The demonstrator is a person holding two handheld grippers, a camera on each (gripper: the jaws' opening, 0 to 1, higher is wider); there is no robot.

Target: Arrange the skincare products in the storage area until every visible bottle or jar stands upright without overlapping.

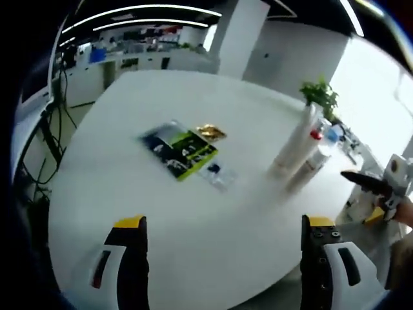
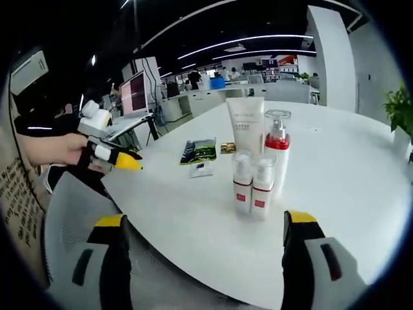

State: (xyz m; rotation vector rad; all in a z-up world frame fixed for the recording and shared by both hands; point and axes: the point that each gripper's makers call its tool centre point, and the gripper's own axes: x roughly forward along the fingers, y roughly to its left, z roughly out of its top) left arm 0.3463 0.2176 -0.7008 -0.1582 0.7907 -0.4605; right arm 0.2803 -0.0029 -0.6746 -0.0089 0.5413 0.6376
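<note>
Several skincare products stand upright in a tight group on the white table [image 2: 348,168]. They are a tall white tube [image 2: 246,123], a clear pump bottle with a red collar [image 2: 277,139] and two small bottles with red labels [image 2: 242,184] [image 2: 262,187]. My right gripper [image 2: 205,223] is open just in front of the small bottles, holding nothing. In the left gripper view the tube [image 1: 293,145] and the pump bottle [image 1: 316,155] stand far right. My left gripper [image 1: 222,226] is open over the table's near part. It also appears as the left gripper [image 2: 119,158] in a hand.
A green and black leaflet [image 1: 179,150], a gold packet [image 1: 211,132] and a small clear packet [image 1: 216,173] lie mid-table. A potted plant [image 1: 319,95] stands behind the bottles. The right gripper [image 1: 368,184] reaches in from the right. A white chair [image 2: 71,213] is at the table's edge.
</note>
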